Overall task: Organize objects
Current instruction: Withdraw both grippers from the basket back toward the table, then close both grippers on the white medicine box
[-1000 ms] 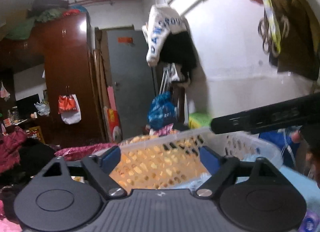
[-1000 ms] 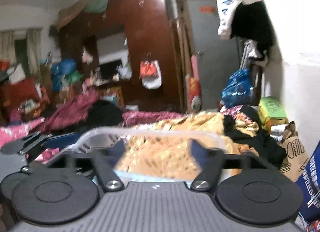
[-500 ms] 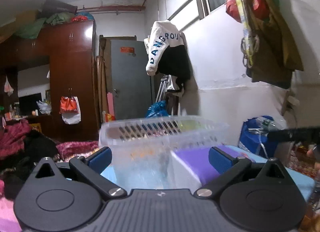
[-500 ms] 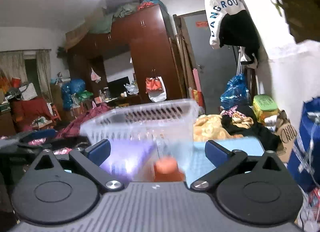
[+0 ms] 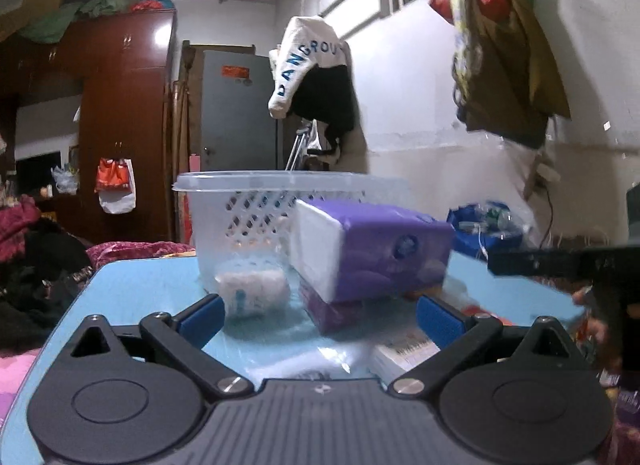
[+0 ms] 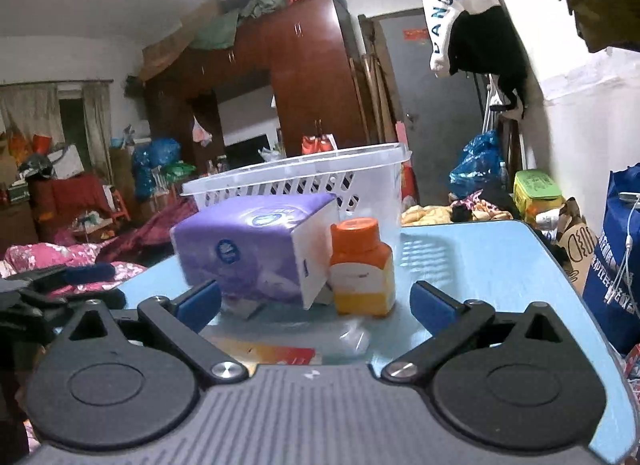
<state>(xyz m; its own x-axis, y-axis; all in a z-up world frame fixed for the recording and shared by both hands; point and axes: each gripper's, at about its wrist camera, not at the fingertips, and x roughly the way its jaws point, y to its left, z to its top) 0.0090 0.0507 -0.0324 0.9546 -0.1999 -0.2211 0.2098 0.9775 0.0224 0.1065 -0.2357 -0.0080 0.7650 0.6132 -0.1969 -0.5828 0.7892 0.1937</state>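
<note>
White slotted basket (image 6: pixel 304 181) sits on blue table (image 6: pixel 480 261), contents hard to tell through its walls, with purple tissue pack (image 6: pixel 252 249), orange-capped bottle (image 6: pixel 362 269) and white roll (image 5: pixel 252 289) just outside it, while left gripper (image 5: pixel 318 317) and right gripper (image 6: pixel 316 301) both hover with fingers wide, holding nothing.

Basket (image 5: pixel 248 209): clear-white plastic, perforated walls, upright at the far side of the blue table (image 6: pixel 480 265).
Tissue pack (image 6: pixel 248 245): purple with white ends, tilted, just in front of the basket.
Bottle (image 6: pixel 360 265): orange cap, yellow-orange body, upright, beside the pack's right end.
Small roll (image 5: pixel 252 285): white, left of the pack.
</note>
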